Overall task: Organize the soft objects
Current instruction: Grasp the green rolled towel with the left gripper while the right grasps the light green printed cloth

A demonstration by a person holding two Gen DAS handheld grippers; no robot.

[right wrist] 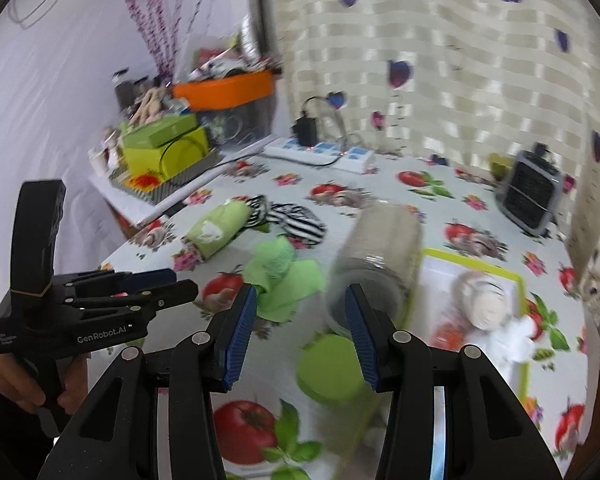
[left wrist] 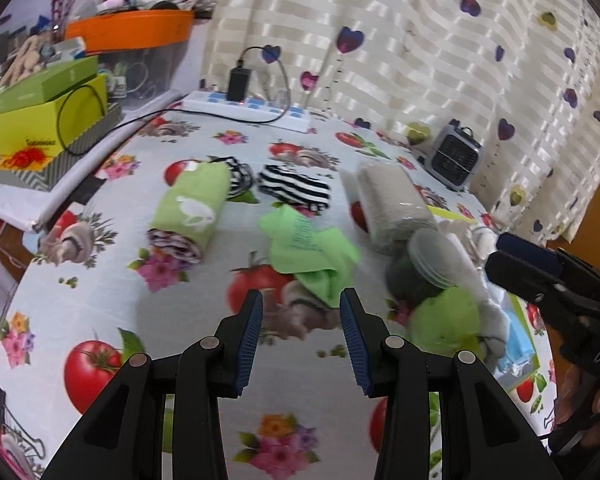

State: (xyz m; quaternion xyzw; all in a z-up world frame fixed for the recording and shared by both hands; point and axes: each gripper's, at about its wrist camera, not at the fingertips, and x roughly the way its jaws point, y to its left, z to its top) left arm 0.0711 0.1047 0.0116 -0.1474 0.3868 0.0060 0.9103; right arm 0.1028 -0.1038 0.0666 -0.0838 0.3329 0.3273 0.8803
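Green cloth (left wrist: pixel 308 252) beyond left gripper (left wrist: pixel 301 304)

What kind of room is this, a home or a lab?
Most likely a lived-in home. The table wears a tablecloth printed with tomatoes and flowers, a heart-patterned curtain hangs behind it, and household clutter, an orange box and a power strip, crowds the far edge.

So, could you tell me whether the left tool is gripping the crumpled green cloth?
No, the left tool stands open and empty, with the crumpled green cloth lying just beyond its tips.
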